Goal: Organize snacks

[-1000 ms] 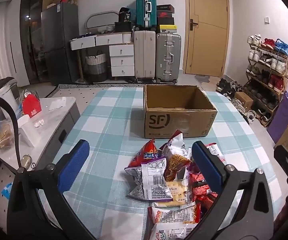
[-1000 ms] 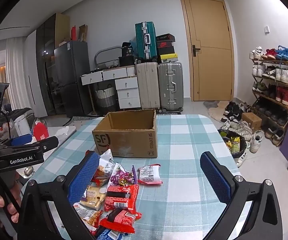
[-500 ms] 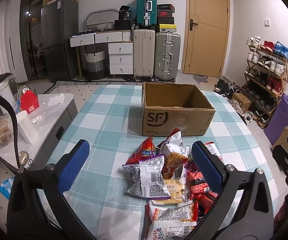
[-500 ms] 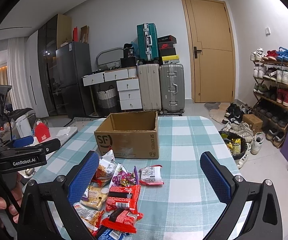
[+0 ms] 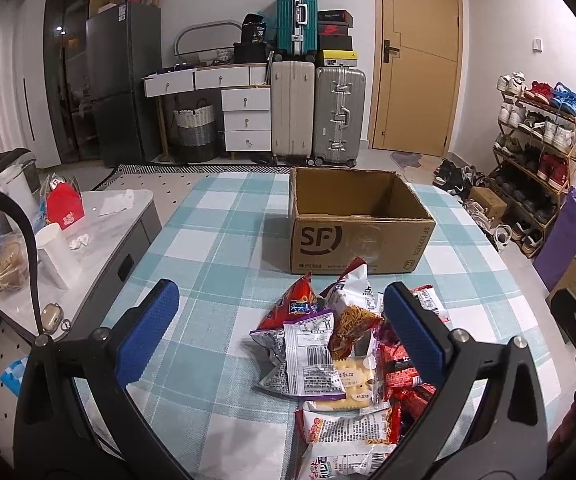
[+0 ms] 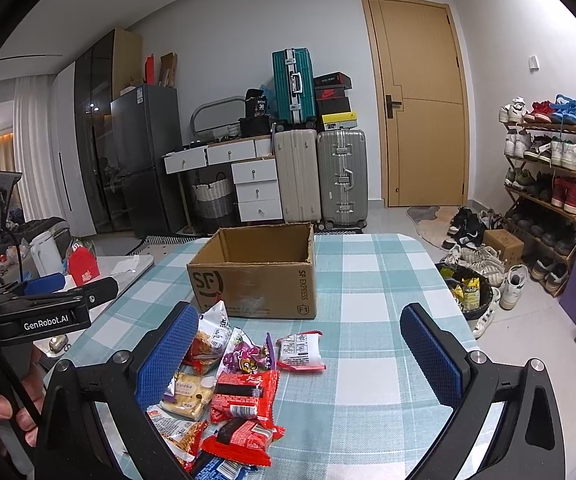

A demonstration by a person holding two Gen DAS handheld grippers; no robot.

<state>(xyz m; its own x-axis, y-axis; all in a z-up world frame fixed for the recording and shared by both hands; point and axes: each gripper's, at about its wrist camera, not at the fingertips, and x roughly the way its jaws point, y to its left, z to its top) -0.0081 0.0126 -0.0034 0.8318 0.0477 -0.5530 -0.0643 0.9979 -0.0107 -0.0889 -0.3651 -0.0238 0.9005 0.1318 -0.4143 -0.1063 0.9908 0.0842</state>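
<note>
An open brown cardboard box (image 5: 362,224) marked SF stands on the checked tablecloth (image 5: 215,248); it also shows in the right wrist view (image 6: 255,276) and looks empty. A pile of snack packets (image 5: 344,344) lies in front of it, also in the right wrist view (image 6: 227,384). One small packet (image 6: 300,350) lies apart at the pile's right. My left gripper (image 5: 279,320) is open and empty, held above the table before the pile. My right gripper (image 6: 300,344) is open and empty, above the pile's right side.
A low white side table (image 5: 99,232) with cups, a red carton and bowls stands left of the table. Suitcases (image 5: 316,112), drawers and a door are at the back. A shoe rack (image 6: 548,176) and a bin with shoes (image 6: 468,292) are on the right.
Both views have drifted slightly; the box and pile sit a little lower and nearer in the left wrist view. Both grippers stay open. No snack has moved.
</note>
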